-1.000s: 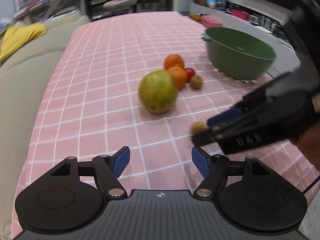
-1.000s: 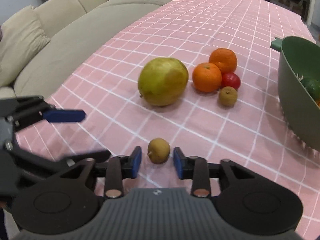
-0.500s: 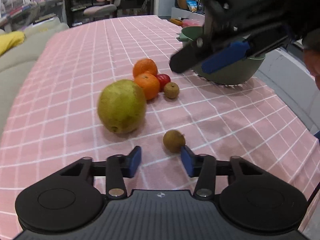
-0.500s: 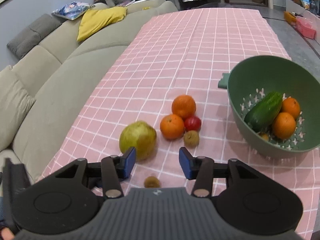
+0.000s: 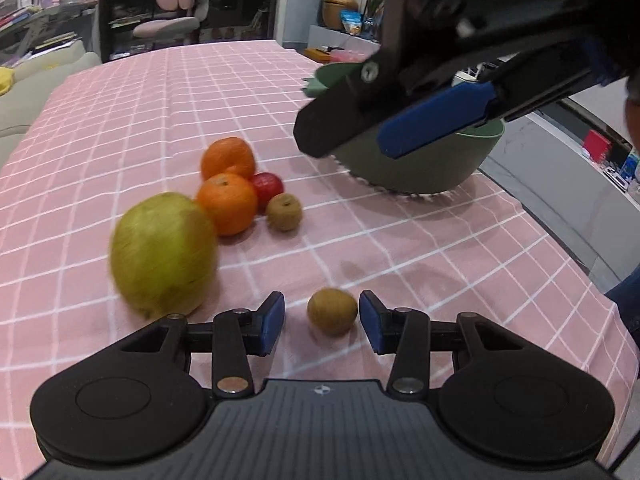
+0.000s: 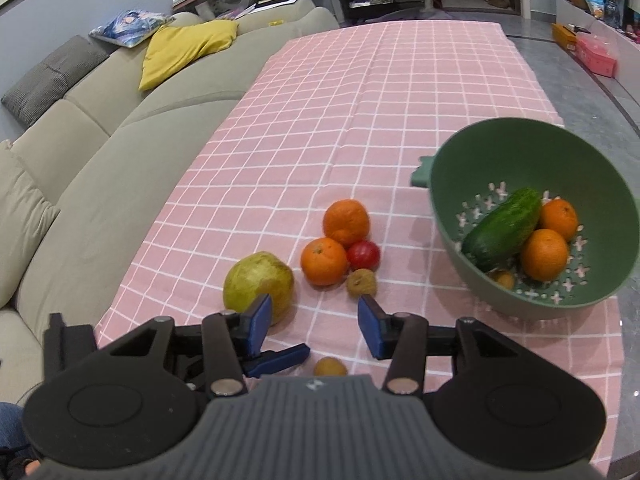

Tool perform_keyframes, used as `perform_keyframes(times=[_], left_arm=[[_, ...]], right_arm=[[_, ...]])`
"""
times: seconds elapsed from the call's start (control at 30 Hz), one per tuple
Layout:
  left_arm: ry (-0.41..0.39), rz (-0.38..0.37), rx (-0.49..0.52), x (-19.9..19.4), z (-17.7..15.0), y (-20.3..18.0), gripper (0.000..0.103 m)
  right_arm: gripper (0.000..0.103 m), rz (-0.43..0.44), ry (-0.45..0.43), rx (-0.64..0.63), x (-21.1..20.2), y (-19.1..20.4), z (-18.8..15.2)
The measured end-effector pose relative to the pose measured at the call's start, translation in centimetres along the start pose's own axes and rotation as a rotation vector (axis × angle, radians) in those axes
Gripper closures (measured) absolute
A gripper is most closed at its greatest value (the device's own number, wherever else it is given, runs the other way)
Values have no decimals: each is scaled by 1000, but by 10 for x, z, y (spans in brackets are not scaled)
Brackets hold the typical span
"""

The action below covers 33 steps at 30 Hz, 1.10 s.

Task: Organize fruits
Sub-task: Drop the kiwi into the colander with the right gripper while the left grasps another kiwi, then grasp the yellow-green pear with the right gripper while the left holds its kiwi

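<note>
My left gripper (image 5: 322, 322) is open and low over the pink checked cloth, its blue pads on either side of a small brown kiwi (image 5: 332, 311) without touching it. The kiwi also shows in the right wrist view (image 6: 330, 367). A large green pear (image 5: 163, 252), two oranges (image 5: 227, 203), a red fruit (image 5: 267, 189) and a second brown kiwi (image 5: 284, 211) lie just beyond. My right gripper (image 6: 314, 326) is open and empty, raised high above the fruit pile. The green colander bowl (image 6: 500, 148) holds a cucumber (image 6: 502, 229) and two oranges (image 6: 545, 254).
A beige sofa (image 6: 100, 152) with a yellow cushion (image 6: 188, 50) runs along the table's left side. A grey floor and a pink box (image 6: 596, 54) lie right of the table. A pink chair (image 5: 176, 12) stands beyond the far end.
My right gripper has let the small kiwi lie and risen high above the table. My left gripper has moved in so that its open pads flank that kiwi.
</note>
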<state>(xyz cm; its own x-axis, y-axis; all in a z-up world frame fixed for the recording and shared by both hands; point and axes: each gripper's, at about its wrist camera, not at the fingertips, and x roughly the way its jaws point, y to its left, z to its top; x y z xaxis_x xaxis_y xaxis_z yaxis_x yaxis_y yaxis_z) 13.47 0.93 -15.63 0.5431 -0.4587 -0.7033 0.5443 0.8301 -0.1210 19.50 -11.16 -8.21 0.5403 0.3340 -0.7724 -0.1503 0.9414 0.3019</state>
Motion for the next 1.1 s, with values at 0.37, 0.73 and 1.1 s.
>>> perform_keyframes(times=[0.37,0.73,1.1], left_arm=[[38,127,-108,-78,-8,55,74],[-53,226,-318,-123,-17,128,74],[-78,212,-358,-127,-21,137,74]], right_arm=[[52,-5,43,-5,32,25,0],[38,-175,51,82,98,86,1],[41,-254,101,77,124,89,5]])
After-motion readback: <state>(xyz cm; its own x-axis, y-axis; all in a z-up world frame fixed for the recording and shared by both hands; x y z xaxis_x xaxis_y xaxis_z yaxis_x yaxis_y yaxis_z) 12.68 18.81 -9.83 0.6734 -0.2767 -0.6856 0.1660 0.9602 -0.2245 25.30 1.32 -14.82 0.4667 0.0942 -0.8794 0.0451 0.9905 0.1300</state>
